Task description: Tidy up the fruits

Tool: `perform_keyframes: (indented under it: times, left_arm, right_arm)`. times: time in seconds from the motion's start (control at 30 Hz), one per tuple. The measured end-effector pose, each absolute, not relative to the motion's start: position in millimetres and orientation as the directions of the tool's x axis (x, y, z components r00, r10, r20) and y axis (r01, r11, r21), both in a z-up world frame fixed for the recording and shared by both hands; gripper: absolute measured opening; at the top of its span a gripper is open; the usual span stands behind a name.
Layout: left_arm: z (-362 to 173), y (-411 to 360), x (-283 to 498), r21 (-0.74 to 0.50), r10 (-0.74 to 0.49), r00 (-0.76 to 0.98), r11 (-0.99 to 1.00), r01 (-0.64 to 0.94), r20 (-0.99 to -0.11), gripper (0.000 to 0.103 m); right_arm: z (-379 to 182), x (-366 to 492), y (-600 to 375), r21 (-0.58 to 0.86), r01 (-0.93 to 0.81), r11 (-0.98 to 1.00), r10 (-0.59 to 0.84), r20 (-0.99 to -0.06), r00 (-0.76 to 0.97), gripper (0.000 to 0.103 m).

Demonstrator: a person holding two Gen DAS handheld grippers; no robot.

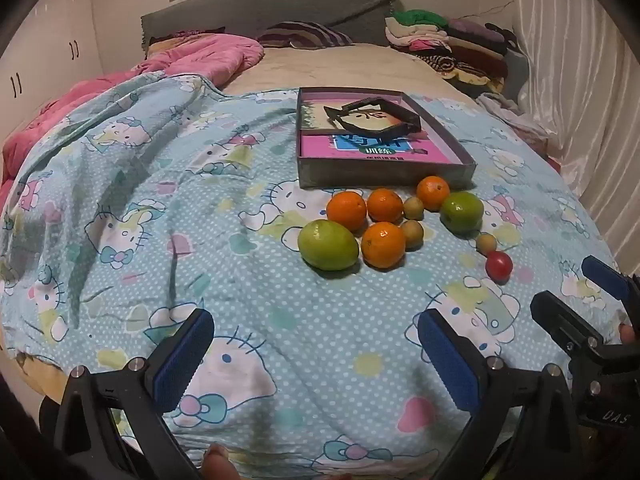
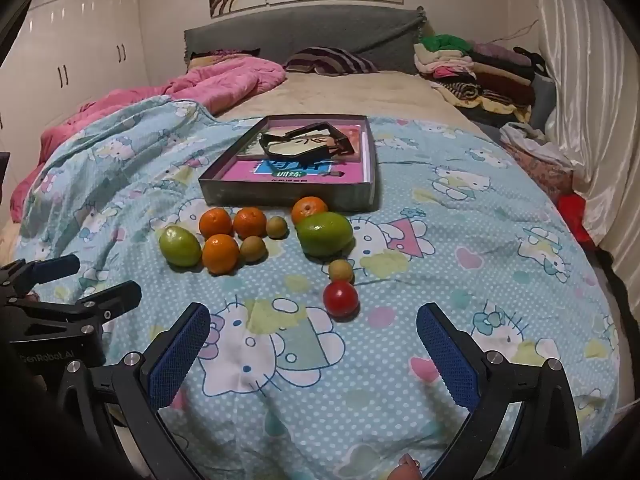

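Bed with cartoon-cat quilt, fruits before a shallow box.
Oranges, green fruits and a tomato lie clustered; left gripper and right gripper hover, jaws wide, empty.

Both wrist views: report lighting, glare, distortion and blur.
Left wrist view: warm dim indoor light, soft shadows under the fruits, strong fisheye bend with dark corners, sheen on the curtain. Right wrist view: the same barrel curve, glare spots on the wardrobe doors, the red tomato sharp, the far clothes pile softer.
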State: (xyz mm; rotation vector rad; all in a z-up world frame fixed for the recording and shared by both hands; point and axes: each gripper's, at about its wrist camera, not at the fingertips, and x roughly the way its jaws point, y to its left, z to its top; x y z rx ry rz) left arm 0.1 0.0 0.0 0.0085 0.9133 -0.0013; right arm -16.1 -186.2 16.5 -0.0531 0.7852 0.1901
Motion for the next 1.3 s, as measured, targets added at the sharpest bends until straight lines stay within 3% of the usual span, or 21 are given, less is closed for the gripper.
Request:
perform_keyframes:
  times: [1.3]
  left_arm:
    - [0.2, -3.9, 3.5, -0.021, -0.029, 0.608, 1.000, 0.021, -0.793, 0.103]
  right_arm:
    - [17.8, -15.1, -181.7, -0.012, -0.188, 0.982, 0.125, -0.707, 0.696, 0.103]
